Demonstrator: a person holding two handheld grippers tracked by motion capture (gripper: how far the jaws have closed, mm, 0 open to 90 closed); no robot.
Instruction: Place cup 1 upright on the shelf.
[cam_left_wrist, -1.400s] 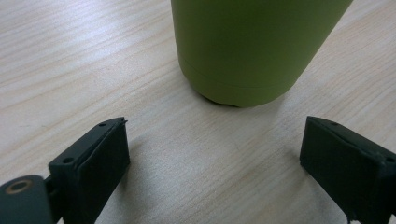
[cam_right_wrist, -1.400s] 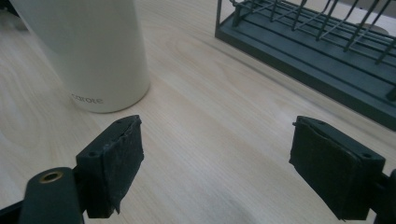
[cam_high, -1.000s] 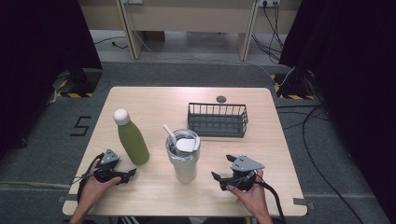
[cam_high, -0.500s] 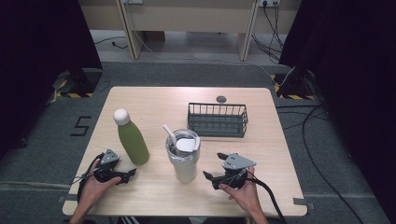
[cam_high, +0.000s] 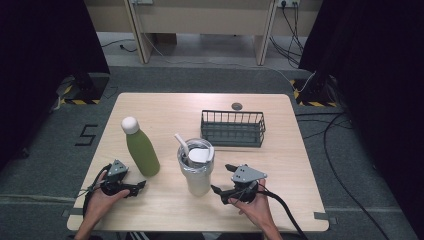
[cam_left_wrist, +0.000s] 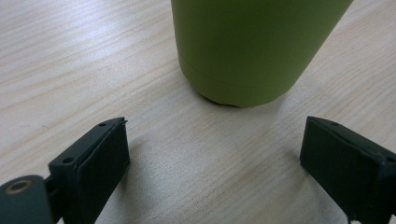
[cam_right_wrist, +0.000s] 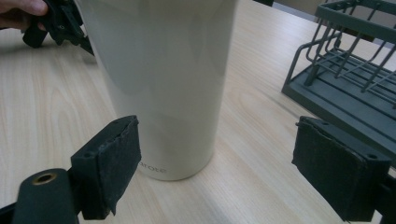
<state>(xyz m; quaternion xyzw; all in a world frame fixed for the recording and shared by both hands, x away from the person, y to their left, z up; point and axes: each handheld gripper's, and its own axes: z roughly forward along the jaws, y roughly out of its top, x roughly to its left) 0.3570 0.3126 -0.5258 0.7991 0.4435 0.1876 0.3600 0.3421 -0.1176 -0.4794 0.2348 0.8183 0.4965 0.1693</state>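
The cup (cam_high: 196, 170) stands straight up near the front middle of the bench (cam_high: 165, 107). It is tall and cream-white, with a lid and a white straw (cam_high: 182, 145) on top. The right tongs (cam_high: 223, 182) lie just beside it, on its right, and point at its lower half. Their jaws are spread wide with nothing in them. In the right gripper view the cup (cam_right_wrist: 163, 79) sits ahead and toward the left jaw, not in the middle of the gap. I think the tongs must slide a bit that way before they can close around it.

The left tongs (cam_high: 141, 186) are also spread wide with nothing in them. They point at the foot of the green bottle (cam_high: 141, 148), which stands up just left of the cup. So the right hand (cam_high: 255, 207) is nearer the cup.

A dark wire basket (cam_high: 233, 128) sits behind the cup, a little to the right.

The top of the cup is cut off in the right gripper view. The small print near its base is too small to read fully.
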